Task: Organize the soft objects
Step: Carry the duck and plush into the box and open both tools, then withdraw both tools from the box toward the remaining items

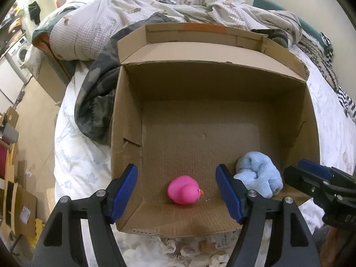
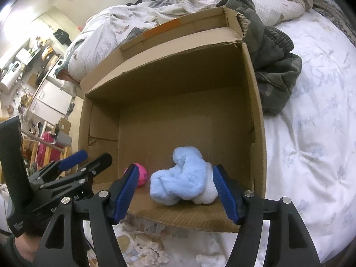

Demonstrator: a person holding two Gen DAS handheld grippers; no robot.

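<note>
Both of my tools hang spread wide and empty over the near edge of the cardboard box (image 1: 222, 102): my left tool (image 1: 176, 194) frames the pink rubber duck (image 1: 183, 190), my right tool (image 2: 174, 192) flanks the blue plush toy (image 2: 182, 178). Duck and plush lie on the box floor near its front wall, slightly apart, and beyond the box a rumpled quilt (image 1: 115, 15) covers the bed (image 1: 75, 162).

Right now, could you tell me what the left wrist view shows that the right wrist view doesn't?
Only the left wrist view shows the whole pink duck, orange beak included, framed by the open left gripper. Only the right wrist view shows the blue plush between the open right gripper fingers, plus a white part beside it. Both show the cardboard box on the bed, holding both toys.
</note>
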